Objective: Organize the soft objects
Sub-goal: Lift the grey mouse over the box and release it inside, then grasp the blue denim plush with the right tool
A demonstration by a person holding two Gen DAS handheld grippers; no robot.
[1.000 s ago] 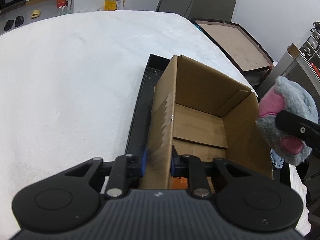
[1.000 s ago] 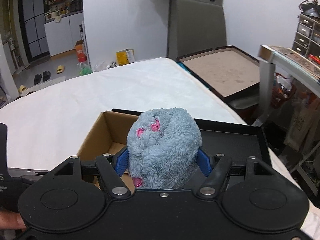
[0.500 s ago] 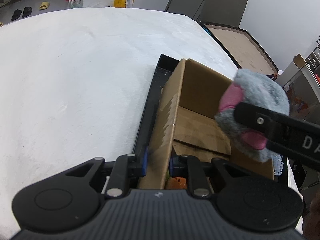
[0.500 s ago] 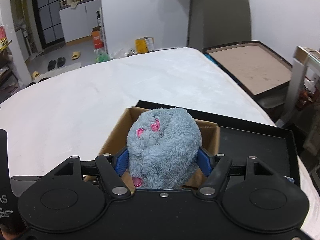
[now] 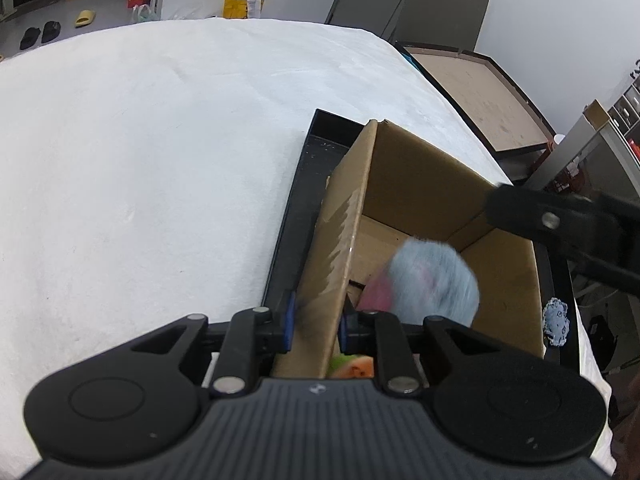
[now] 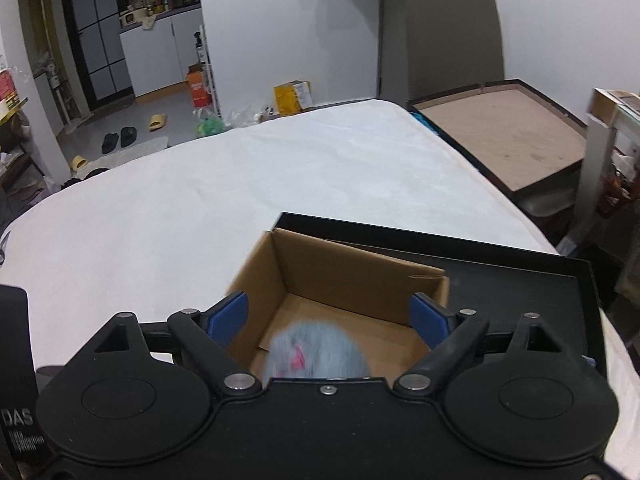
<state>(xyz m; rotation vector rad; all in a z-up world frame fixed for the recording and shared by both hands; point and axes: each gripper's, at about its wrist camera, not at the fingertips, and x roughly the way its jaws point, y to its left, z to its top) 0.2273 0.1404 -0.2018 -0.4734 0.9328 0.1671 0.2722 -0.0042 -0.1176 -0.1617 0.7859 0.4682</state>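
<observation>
Now right gripper [image 6: 330, 314] jaws just opened, plush [image 6: 316, 354] loose; left gripper [image 5: 316, 316] clamps box [image 5: 344, 248] wall.

A grey-blue plush [image 5: 434, 280] with pink patches, blurred, sits inside the box [image 5: 420, 184]. The box stands open-topped at the tray's [image 6: 520, 280] nine o'clock side.

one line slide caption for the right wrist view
Right gripper, jaws just opened, with the blurred plush toy in the cardboard box.

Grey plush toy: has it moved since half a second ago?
Yes. The grey plush toy left the right gripper, whose jaws just opened, and dropped into the cardboard box.
</observation>
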